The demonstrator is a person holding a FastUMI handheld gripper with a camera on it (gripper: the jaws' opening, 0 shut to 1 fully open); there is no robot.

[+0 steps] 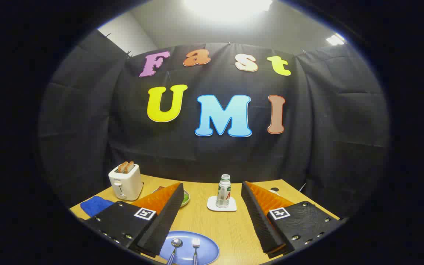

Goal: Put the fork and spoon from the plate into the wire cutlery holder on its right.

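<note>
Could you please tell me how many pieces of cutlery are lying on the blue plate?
2: a spoon and a fork, side by side on the blue plate, between the open claw's fingers.

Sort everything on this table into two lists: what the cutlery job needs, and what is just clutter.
Needed: spoon, fork, blue plate they lie on, open gripper above it.

Clutter: toaster with toast, blue cloth, bottle on its coaster, green dish beyond one finger.
</note>
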